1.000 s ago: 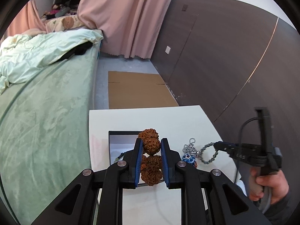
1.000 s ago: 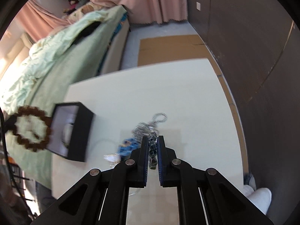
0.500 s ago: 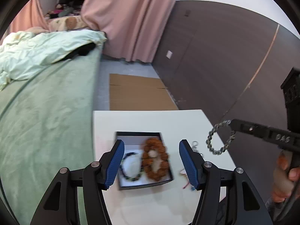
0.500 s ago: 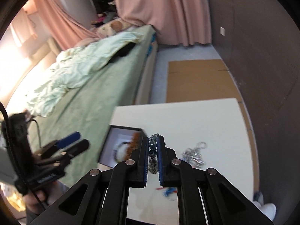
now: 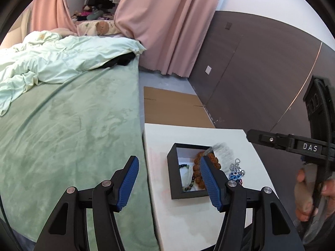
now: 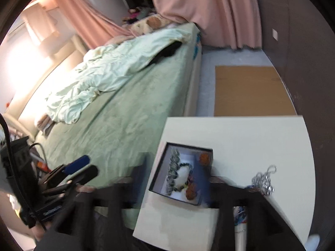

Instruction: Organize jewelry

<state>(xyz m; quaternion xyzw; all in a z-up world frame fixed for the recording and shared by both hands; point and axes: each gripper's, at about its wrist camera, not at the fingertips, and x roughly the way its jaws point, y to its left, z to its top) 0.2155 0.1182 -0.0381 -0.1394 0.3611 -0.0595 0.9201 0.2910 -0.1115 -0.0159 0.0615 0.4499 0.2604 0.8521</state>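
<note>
2 tongs gape empty, right just sprung open; bracelets lie in black box.

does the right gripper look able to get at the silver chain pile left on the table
Probably yes. The silver chain pile lies loose on the white table, apart from the black box, with nothing over it. The right gripper is open, empty, and its jaws have just been opening.

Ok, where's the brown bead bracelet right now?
In the left wrist view the brown bead bracelet lies inside the black box on the white table, beside a dark beaded bracelet, with the silver chain pile outside to its right.
</note>
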